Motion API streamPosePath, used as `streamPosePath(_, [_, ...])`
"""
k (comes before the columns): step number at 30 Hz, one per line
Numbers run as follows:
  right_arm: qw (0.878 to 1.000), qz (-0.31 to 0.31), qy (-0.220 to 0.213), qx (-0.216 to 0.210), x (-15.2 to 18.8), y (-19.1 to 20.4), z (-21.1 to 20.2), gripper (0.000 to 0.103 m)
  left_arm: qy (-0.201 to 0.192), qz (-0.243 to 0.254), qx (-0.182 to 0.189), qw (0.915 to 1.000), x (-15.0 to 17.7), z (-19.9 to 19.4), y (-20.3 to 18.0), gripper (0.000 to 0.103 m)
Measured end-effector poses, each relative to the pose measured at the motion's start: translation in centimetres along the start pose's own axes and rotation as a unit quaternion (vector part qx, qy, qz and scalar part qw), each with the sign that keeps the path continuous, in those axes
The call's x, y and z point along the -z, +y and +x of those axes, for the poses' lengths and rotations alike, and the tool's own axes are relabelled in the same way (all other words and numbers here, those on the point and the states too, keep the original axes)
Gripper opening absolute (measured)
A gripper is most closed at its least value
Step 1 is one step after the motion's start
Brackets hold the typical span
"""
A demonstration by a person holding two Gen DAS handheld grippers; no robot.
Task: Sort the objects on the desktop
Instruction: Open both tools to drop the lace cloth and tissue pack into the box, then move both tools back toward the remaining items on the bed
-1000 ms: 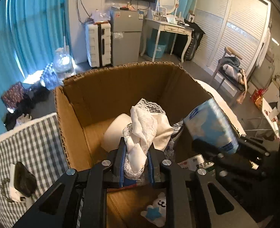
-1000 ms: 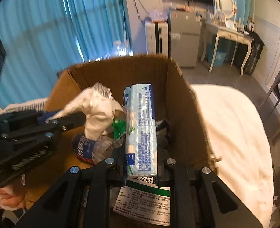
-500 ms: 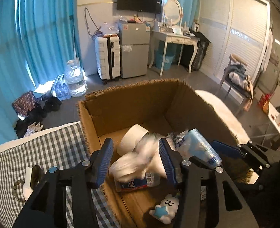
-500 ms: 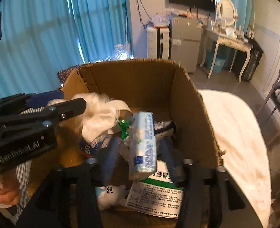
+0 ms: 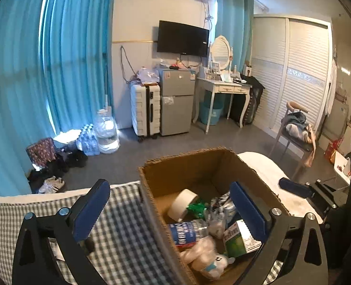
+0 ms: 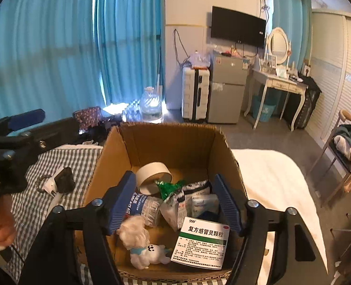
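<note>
A home bedroom — dressing table [image 5: 223, 87] with oval mirror [image 5: 220, 48], mini fridge [image 5: 176, 101], suitcase [image 5: 145, 110], louvred wardrobe [image 5: 294, 71].

"999 复方感冒灵颗粒" on medicine box [image 6: 200, 243]

An open cardboard box [image 6: 170, 140] stands on the checked cloth. Inside lie a tape roll [image 6: 153, 174] at the far left, a crushed bottle [image 6: 143, 205], a white plush toy [image 6: 149, 253] nearest, and a green-and-white medicine box [image 6: 202, 243] near right.

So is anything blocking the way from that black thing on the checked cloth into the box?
Only the box wall. The black thing lies on the checked cloth just outside the box's left side, so it must go up over that wall. The box's top is open.
</note>
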State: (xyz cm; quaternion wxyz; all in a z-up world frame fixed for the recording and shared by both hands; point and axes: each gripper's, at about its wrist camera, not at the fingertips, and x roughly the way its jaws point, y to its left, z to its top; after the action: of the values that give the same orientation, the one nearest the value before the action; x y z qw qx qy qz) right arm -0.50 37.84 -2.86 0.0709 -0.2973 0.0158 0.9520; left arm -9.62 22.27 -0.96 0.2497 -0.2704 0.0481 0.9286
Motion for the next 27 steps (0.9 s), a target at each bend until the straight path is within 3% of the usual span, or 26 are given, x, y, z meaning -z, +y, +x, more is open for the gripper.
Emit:
streamPosePath(5, [0.999, 0.01, -0.03, -0.006, -0.8, 1.6, -1.2, 0.083, -0.011, -0.015, -0.021, 0.9996, -0.1, -2.0, 3.0, 0.103])
streamPosePath(9, [0.999, 0.011, -0.051, -0.015, -1.6, 3.5, -2.0, 0.102, -0.017, -0.03, -0.046, 0.9983, 0.2, -3.8, 5.7, 0.103])
streamPosePath(17, [0.997, 0.012, -0.067, -0.038, -2.4, 6.7, -2.8, 0.103, -0.02, -0.038, -0.133, 0.9902, 1.8, -6.8, 12.9, 0.103])
streamPosePath(22, [0.993, 0.026, -0.074, -0.084, -2.3, 9.4, -2.8, 0.103, -0.012, -0.037, -0.143, 0.9889, 3.1, -7.7, 16.5, 0.103])
streamPosePath(24, [0.993, 0.019, -0.073, -0.093, -2.5, 10.7, -2.4, 0.103, -0.011, -0.04, -0.164, 0.9855, 3.9, -8.0, 17.9, 0.103])
streamPosePath(27, [0.993, 0.0, -0.064, -0.101, -2.4, 13.0, -1.6, 0.103, 0.0, -0.059, -0.168, 0.984, 4.9, -8.1, 20.0, 0.103])
